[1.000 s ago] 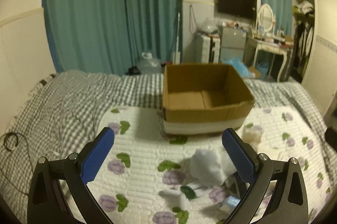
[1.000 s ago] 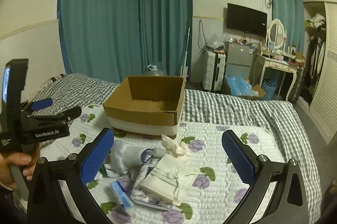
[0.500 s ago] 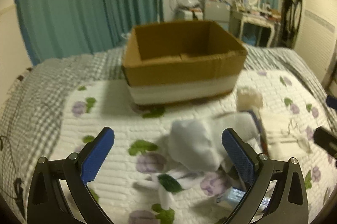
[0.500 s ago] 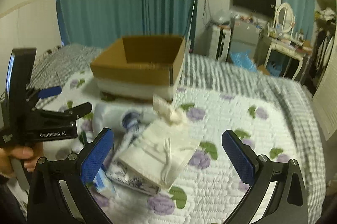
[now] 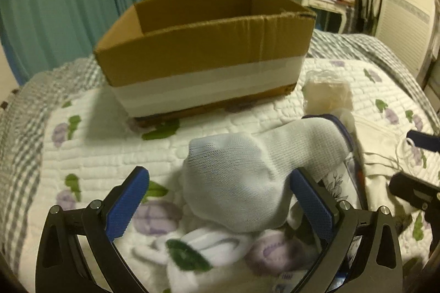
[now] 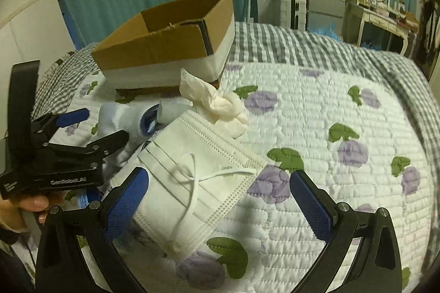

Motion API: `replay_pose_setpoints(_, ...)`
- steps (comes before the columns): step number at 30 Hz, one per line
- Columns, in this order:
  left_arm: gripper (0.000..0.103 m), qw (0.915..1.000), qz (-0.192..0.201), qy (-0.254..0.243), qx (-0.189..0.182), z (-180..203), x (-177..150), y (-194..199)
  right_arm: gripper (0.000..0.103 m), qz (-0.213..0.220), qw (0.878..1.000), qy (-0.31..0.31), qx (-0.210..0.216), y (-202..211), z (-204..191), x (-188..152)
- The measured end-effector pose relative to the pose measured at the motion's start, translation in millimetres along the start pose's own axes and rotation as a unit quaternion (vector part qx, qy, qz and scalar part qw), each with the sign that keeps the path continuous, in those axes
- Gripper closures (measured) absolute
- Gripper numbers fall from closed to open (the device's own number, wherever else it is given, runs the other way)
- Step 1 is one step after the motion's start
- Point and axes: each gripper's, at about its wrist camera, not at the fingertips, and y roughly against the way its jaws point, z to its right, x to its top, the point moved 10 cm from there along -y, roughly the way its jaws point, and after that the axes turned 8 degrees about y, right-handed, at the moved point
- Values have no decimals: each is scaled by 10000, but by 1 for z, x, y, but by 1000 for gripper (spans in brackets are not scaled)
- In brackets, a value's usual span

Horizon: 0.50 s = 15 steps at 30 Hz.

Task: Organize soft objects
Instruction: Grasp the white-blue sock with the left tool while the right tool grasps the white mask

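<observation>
Sock (image 5: 242, 177) between open left gripper (image 5: 220, 199) fingers

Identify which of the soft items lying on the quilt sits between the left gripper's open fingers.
The pale white sock: it bulges up between the left gripper fingers. The face mask lies by the right gripper, and the crumpled tissue sits nearer the box.
</observation>
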Motion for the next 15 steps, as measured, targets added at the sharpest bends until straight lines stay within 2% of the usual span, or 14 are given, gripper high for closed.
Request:
replay_pose_setpoints(4,0,9994,-221,269,-63,-7,1,-17,2,-56,9997,-127,196,-5,-2,-3)
replay_pose_setpoints(6,0,9978,-407,473,-224,-8,-1,-25,13,-101,9994,-137,312,-7,-6,-4)
replay_pose_setpoints(8,0,9971,-511,524,-214,-9,-4,-29,19,-151,9988,-159,441,-10,-10,-6)
replay_pose_setpoints(9,6,9974,-489,483,-194,-8,-4,-28,23,-170,9985,-180,498,-11,-12,-6)
replay_pose_setpoints(10,22,9981,-434,374,-236,-3,-4,-24,25,-172,9983,-190,524,-11,-13,-7)
replay_pose_setpoints(12,30,9992,-321,149,-171,5,-4,-16,37,-138,9983,-168,538,-9,-16,-6)
replay_pose_setpoints(14,37,9995,-269,88,-145,8,-4,-9,44,-112,9986,-129,494,-7,-18,-5)
replay_pose_setpoints(15,40,9995,-248,112,-145,8,-4,-6,53,-97,9989,-94,443,-6,-19,-3)
